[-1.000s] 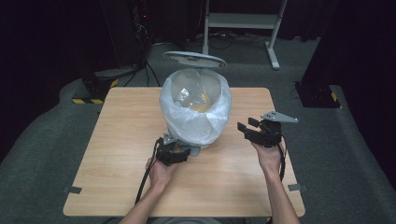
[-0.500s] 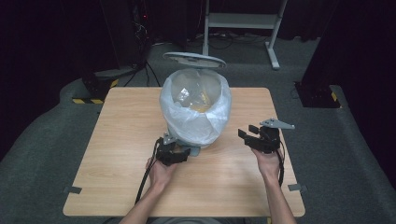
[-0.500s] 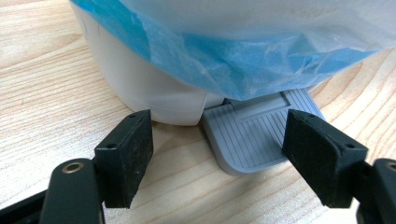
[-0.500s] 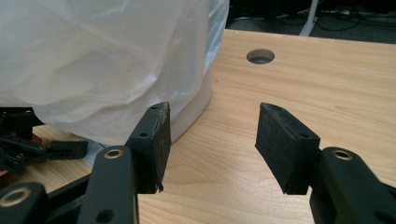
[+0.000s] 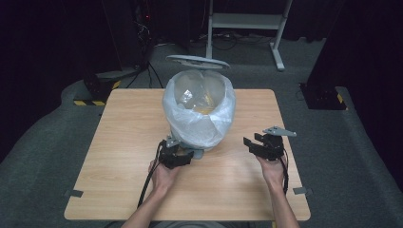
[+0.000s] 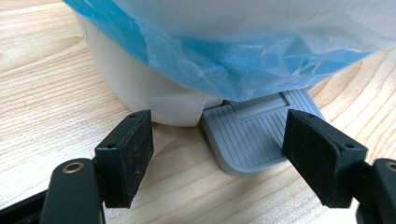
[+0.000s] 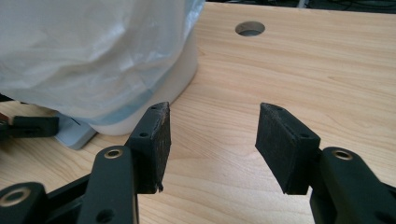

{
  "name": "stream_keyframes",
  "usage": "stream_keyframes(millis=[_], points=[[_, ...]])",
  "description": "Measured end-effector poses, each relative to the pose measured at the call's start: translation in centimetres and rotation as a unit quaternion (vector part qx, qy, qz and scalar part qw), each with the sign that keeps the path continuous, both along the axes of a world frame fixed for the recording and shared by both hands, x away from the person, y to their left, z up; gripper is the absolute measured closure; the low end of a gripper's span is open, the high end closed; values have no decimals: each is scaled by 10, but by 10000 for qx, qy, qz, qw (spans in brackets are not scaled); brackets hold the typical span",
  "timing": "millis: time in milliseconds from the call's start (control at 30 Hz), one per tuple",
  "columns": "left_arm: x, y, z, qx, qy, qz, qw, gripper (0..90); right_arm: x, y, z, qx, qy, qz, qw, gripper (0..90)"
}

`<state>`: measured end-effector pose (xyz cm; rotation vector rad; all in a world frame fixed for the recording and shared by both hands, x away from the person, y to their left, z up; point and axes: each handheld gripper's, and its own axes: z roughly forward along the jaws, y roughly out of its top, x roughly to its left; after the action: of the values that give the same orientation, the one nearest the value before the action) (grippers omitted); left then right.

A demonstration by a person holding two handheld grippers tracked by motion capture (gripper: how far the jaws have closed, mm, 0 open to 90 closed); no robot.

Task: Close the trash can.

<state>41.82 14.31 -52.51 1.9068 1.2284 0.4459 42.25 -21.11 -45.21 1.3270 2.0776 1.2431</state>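
A white pedal bin (image 5: 199, 114) lined with a translucent bag (image 5: 216, 124) stands mid-table, its grey lid (image 5: 197, 61) tipped up behind it. The grey ribbed pedal (image 6: 252, 135) juts out at the bin's foot. My left gripper (image 5: 183, 158) rests low on the table right before the pedal (image 5: 196, 153). In the left gripper view its jaws (image 6: 219, 119) stand apart, with the pedal just beyond the pads and nothing pinched. My right gripper (image 5: 254, 141) hovers low to the right of the bin, open and empty (image 7: 215, 112). The bag's blue hem (image 6: 243, 65) hangs over the bin wall.
The wooden table (image 5: 123, 142) has a round cable hole (image 7: 250, 28) at its far side. A white metal stand (image 5: 247, 21) and dark equipment sit on the floor behind. Bare tabletop lies in front of the right gripper and along both sides.
The right gripper has come down toward the tabletop, still open. The left gripper and the bin have stayed where they were.
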Motion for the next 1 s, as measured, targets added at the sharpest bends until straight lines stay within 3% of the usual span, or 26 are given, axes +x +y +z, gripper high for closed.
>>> stream_keyframes(millis=[667,1000], points=[[-1,-1,3,68,-74,-33,9999,248,1,0,-37,-394,283,-111,9988,443],[-2,4,8,-204,-192,-20,9996,242,2,3,-53,-617,437,-129,9971,431]])
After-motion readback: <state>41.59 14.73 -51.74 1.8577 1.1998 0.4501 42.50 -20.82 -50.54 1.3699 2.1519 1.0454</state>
